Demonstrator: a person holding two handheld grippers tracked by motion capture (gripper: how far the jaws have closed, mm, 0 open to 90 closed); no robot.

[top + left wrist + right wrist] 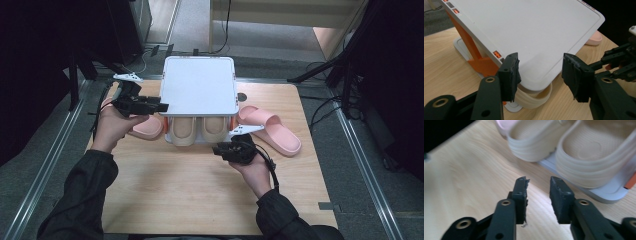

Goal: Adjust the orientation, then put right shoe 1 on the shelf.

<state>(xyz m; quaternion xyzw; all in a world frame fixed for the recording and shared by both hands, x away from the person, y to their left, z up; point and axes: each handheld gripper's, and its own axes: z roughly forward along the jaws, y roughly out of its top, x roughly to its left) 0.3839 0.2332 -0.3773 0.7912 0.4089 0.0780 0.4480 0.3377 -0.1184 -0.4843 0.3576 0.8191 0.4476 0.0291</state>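
My right gripper [220,148] sits nearest me, jaws parted with nothing between them, low over the wooden table [165,200] just in front of the beige slippers [199,129]. That pair lies on the bottom tier of the white shoe rack [199,85], heels toward me. My left gripper [161,107] hangs wide open at the rack's top shelf, at its left front corner. One pink slipper [272,130] lies right of the rack, another [146,127] left.

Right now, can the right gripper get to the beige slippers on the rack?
Probably yes. The right gripper is open and points at the beige slippers, whose heels stick out from the rack's bottom shelf, with just bare table between.
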